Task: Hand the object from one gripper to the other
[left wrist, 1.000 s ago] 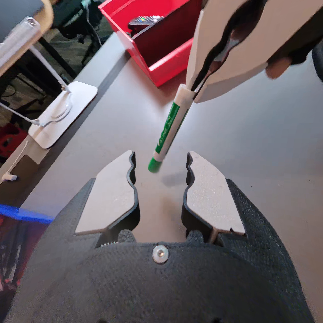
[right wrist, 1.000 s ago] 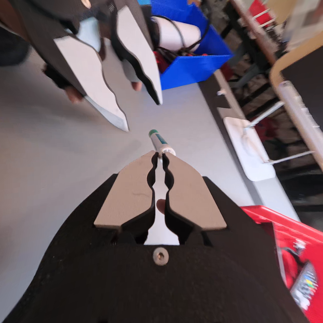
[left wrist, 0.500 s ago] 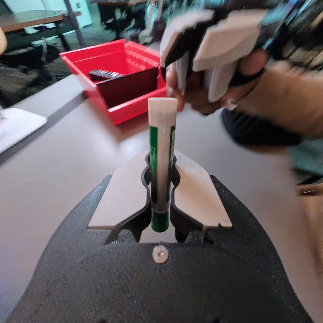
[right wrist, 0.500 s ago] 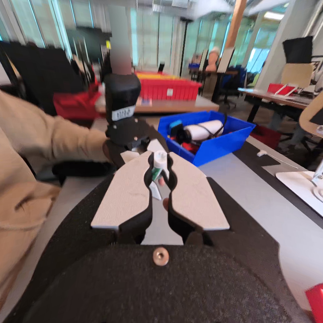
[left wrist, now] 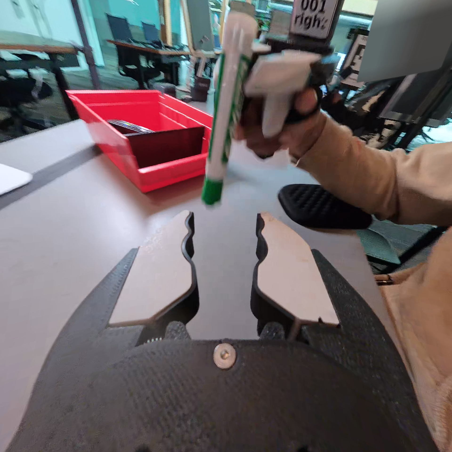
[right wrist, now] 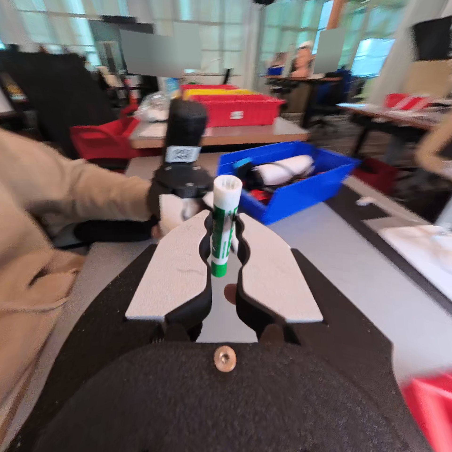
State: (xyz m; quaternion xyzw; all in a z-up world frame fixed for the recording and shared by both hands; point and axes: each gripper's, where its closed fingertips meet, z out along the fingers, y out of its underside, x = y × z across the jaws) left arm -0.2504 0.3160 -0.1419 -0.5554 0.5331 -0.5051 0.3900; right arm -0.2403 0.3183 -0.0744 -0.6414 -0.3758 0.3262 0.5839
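Note:
A white marker with green bands and a green cap stands upright, cap down. My right gripper is shut on its barrel, with the white end sticking up above the fingertips. In the left wrist view the right gripper holds the marker in the air, just beyond and above my left gripper. The left gripper is open and empty, jaws wide apart over the grey table. It also shows in the right wrist view, behind the marker.
A red bin with a dark divider stands on the table's far left in the left wrist view. A blue bin holding a white roll and cables lies beyond the marker in the right wrist view. A black armrest is at the table's right edge. Tip to tip, the grippers are about 7 cm apart. The left tips stand about 25 cm off the black armrest.
Half a second ago the left gripper was shut on the marker. Now it has opened and drawn back, and the marker stays in the right gripper, lifted clear of the left jaws.

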